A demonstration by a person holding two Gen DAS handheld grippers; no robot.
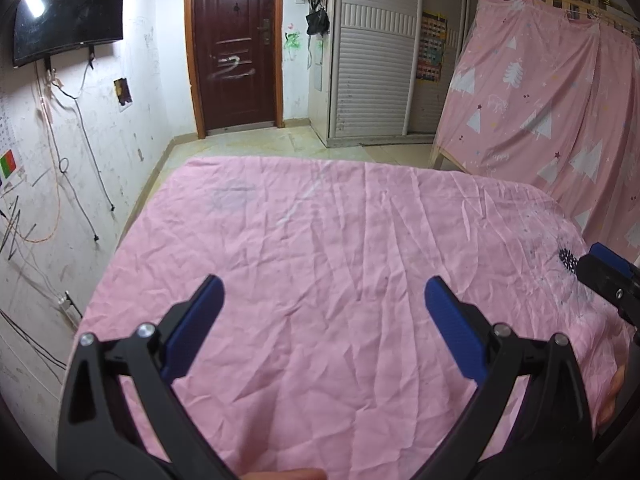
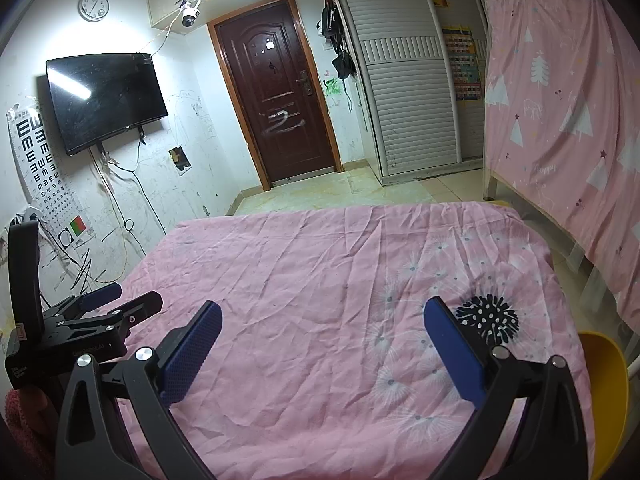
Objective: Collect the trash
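Note:
A table covered by a wrinkled pink cloth (image 1: 320, 240) fills both views; it also shows in the right wrist view (image 2: 320, 280). I see no trash on it. My left gripper (image 1: 324, 290) is open and empty, hovering over the cloth near its front edge. My right gripper (image 2: 323, 314) is open and empty over the cloth beside a black dandelion print (image 2: 488, 318). The left gripper also shows at the left of the right wrist view (image 2: 116, 300). The right gripper shows at the right edge of the left wrist view (image 1: 612, 276).
A yellow chair (image 2: 604, 392) stands at the table's right side. A bunk bed draped in a pink curtain (image 2: 560, 100) is on the right. A dark door (image 1: 236, 44), a wardrobe (image 1: 372, 60) and a wall-mounted TV (image 2: 104, 100) lie beyond the tiled floor.

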